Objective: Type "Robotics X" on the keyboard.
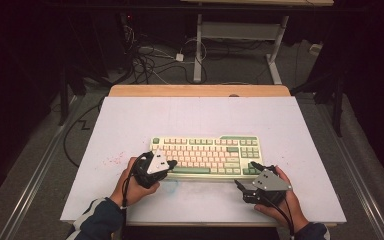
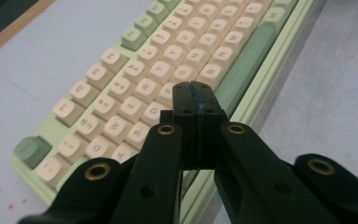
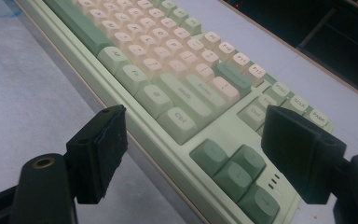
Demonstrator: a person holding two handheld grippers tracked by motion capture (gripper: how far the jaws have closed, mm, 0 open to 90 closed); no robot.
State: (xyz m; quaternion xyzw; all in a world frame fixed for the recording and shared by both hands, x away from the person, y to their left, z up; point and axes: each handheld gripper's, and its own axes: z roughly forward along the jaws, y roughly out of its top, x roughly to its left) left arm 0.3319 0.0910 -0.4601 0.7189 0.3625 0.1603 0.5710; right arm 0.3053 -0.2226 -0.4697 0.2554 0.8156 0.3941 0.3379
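Jaws pressed together on the left gripper [image 2: 196, 95], nothing between them, and their tip hangs just over the letter keys at the keyboard's [image 1: 207, 156] left end; jaws wide apart on the right gripper [image 3: 193, 154], straddling the keyboard's front right corner with the arrow keys [image 3: 235, 175] between them and no pad touching. The keyboard lies flat near the middle of the worktop [image 1: 130, 125], long side toward the person, a pale green case with cream letter keys and darker green modifier keys, a long green space bar [image 2: 249, 63] on the front row. In the high view the left hand [image 1: 132, 182] sits at the keyboard's front left corner, the right hand [image 1: 280, 197] just off its front right corner. The worktop is a white sheet with faint red specks [image 1: 115, 160] left of the keyboard and a wooden edge [image 1: 200, 90] at the far side. Beyond it, a dim room: grey floor, tangled cables [image 1: 145, 60], white legs of another table [image 1: 198, 50].
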